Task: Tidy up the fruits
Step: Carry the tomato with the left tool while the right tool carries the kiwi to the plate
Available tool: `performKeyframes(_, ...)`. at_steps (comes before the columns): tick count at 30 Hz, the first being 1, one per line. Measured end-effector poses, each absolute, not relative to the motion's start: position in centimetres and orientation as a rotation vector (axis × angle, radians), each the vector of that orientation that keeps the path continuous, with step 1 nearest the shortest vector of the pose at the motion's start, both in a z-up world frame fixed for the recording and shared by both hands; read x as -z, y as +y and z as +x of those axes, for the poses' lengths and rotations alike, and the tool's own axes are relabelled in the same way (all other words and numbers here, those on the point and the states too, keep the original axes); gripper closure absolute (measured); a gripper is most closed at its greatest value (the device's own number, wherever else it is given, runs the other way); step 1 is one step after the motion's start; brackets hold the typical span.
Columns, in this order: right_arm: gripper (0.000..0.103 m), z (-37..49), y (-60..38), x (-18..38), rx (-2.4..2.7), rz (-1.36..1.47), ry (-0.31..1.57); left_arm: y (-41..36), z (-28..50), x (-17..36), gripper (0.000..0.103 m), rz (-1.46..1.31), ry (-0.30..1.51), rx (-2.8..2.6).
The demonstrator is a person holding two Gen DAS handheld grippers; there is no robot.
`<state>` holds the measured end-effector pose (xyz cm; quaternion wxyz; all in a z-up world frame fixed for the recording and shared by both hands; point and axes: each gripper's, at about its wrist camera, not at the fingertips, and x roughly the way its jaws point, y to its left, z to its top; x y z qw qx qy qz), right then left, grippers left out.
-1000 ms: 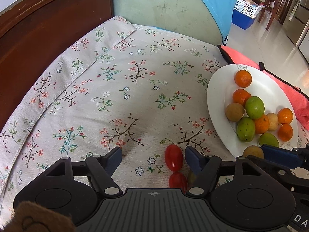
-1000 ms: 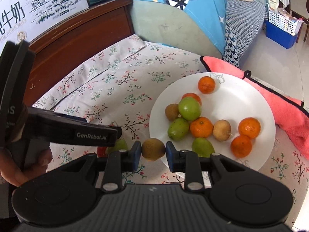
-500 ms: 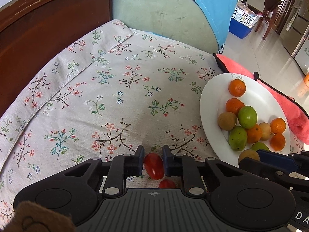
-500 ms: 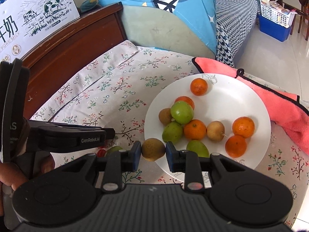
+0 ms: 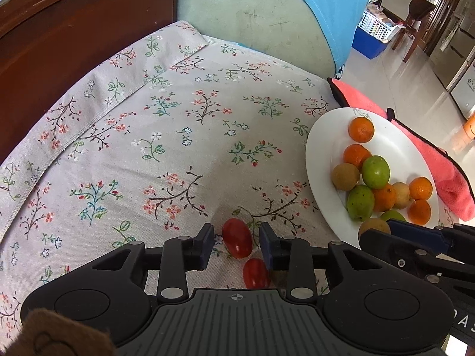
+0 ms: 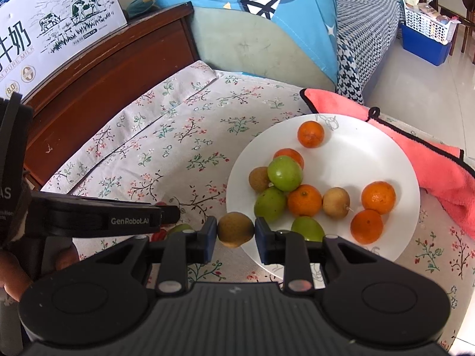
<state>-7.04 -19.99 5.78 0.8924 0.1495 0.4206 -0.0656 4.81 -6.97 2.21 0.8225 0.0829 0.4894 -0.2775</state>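
Red cherry tomato is lying loose between the left gripper fingers, just reopening, needing a firmer re-grip, while the right gripper is clamping a brown fruit beside the white plate.

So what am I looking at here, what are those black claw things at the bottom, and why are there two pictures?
There is no robot arm. A person carries a hand-held gripper in each hand, and each has a camera looking along its two fingers, hence two pictures.

The left hand-held gripper has just been opening: its pads stand either side of a red cherry tomato on the flowered tablecloth without pressing it. A second tomato lies just behind.

The right hand-held gripper pinches a small brown fruit at the edge of the white plate, which holds oranges, green fruits and more brown ones. A pink towel lies beside the plate.
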Motion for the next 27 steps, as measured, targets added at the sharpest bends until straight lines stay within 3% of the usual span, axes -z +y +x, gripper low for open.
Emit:
performKeyframes(3,0.075,-7.1,-20.0,-5.8,0.132,0.309,0.873,-7.1,4.7,-2.2,0.084,0.183,1.027,0.594)
performKeyframes(27,0.075,-8.6,-25.4,-9.2,0.283,0.439,0.716,-10.0,3.1,-8.4,0.084,0.047,0.846,0.764)
